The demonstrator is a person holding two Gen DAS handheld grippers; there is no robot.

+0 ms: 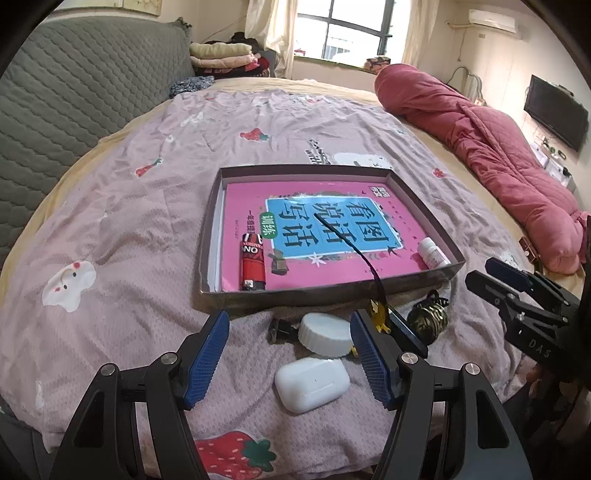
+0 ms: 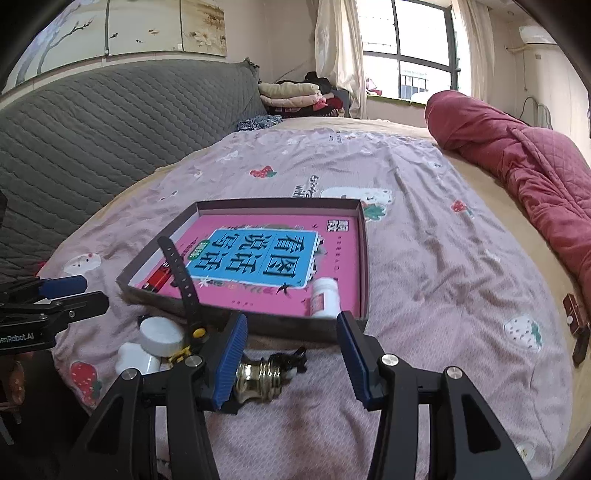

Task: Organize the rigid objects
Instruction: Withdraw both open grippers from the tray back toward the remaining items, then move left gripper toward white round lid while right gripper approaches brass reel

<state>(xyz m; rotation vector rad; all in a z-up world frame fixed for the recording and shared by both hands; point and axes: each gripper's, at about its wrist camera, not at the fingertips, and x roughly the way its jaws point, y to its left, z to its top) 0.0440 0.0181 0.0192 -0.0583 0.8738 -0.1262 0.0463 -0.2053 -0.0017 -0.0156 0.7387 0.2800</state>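
Both grippers open and empty: left gripper (image 1: 290, 363) straddles the white case (image 1: 312, 384) on the bedspread, long axis across the gap, short of the box (image 1: 332, 291); right gripper (image 2: 291, 360) stands beside the brass fitting (image 2: 258, 380), partly hidden by its left finger.

This is a bedroom in a home. A wide bed (image 1: 122, 206) fills most of both views, covered with a pink sheet (image 2: 424, 258) printed with strawberries, and it has a grey quilted headboard (image 1: 74, 96). A rolled red quilt (image 1: 491, 147) lies at one side. Folded clothes (image 2: 291, 94) are stacked near the curtained window (image 1: 351, 29) (daylight comes in). A flat television (image 1: 556, 116) and an air conditioner (image 1: 491, 20) hang on the walls.
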